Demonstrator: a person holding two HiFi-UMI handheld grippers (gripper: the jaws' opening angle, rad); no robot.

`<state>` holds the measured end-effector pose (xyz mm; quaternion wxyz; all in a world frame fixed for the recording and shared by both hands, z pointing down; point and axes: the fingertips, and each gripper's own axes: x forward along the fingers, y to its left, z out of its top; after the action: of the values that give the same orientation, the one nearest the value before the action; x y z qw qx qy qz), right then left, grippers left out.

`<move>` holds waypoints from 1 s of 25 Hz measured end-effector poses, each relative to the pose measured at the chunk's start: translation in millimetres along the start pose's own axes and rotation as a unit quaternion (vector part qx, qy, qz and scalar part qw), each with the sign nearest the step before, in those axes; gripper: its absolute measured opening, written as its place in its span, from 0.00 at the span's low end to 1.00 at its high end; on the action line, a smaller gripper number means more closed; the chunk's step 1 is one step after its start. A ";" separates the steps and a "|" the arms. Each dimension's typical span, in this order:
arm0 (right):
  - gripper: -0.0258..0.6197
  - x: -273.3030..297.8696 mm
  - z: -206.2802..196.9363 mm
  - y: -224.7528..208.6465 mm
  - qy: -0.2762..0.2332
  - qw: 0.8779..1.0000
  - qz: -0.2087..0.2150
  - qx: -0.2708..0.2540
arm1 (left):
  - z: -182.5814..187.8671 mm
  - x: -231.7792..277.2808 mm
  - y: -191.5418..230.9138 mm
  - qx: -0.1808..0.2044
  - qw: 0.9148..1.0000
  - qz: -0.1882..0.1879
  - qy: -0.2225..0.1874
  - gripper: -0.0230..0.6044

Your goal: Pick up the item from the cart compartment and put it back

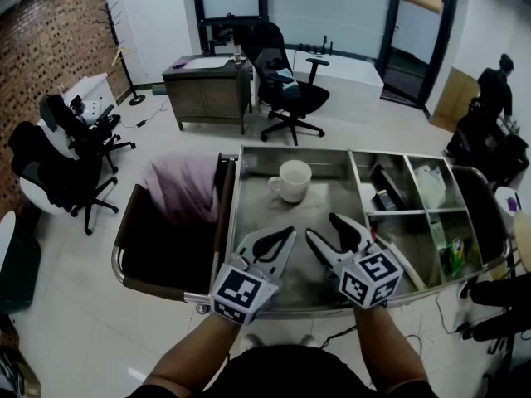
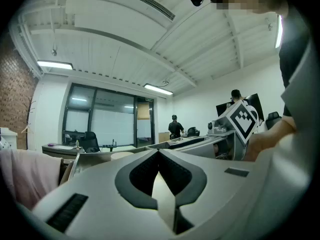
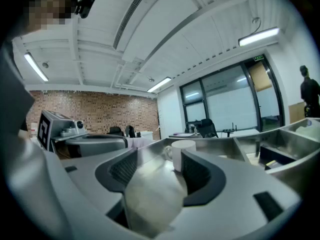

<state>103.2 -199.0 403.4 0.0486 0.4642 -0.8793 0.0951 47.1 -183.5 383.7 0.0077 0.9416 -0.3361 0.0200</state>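
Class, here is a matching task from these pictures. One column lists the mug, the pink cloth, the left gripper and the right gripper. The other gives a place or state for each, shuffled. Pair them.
Column one:
1. mug
2. pink cloth
3. left gripper
4. right gripper

Column two:
A. jaws apart, nothing held
B. in the dark bin
C. jaws together
D. upright in the large compartment

Pairs: 1-D, 2-B, 3-C, 4-A.

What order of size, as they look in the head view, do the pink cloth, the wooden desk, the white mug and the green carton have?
1. pink cloth and wooden desk: they look about alike, though the desk stands much farther off.
2. white mug
3. green carton
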 end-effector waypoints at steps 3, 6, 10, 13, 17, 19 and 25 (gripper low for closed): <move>0.52 8.7 4.1 0.5 0.024 0.999 0.003 -0.021 | 0.2 -1.6 0.4 0.002 1.000 -0.001 0.000 0.03; 0.57 19.7 13.4 -6.9 0.041 0.998 -0.004 -0.048 | 0.7 -2.0 0.9 0.002 1.000 -0.001 -0.001 0.03; 0.61 32.7 26.0 -19.2 0.058 0.995 -0.015 -0.076 | 1.7 -2.7 0.6 -0.001 1.000 -0.002 -0.003 0.03; 0.63 47.1 30.5 -26.0 0.072 0.994 -0.017 -0.086 | 1.2 -1.7 -0.1 0.000 1.000 -0.004 -0.003 0.03; 0.64 73.2 28.5 -32.0 0.098 0.991 -0.011 -0.094 | 1.1 -1.7 -1.4 0.000 1.000 -0.006 -0.001 0.03; 0.66 86.4 24.7 -38.8 0.112 0.989 -0.014 -0.098 | 0.8 -1.4 -1.4 0.000 1.000 -0.006 -0.001 0.04; 0.76 125.1 -3.1 -66.1 0.147 0.985 -0.013 -0.085 | -0.5 -0.1 -2.1 0.001 1.000 -0.008 0.001 0.03</move>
<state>87.3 -335.7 436.2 0.2180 0.4505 -0.8614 0.0867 48.3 -181.7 384.2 0.0071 0.9443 -0.3284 0.0208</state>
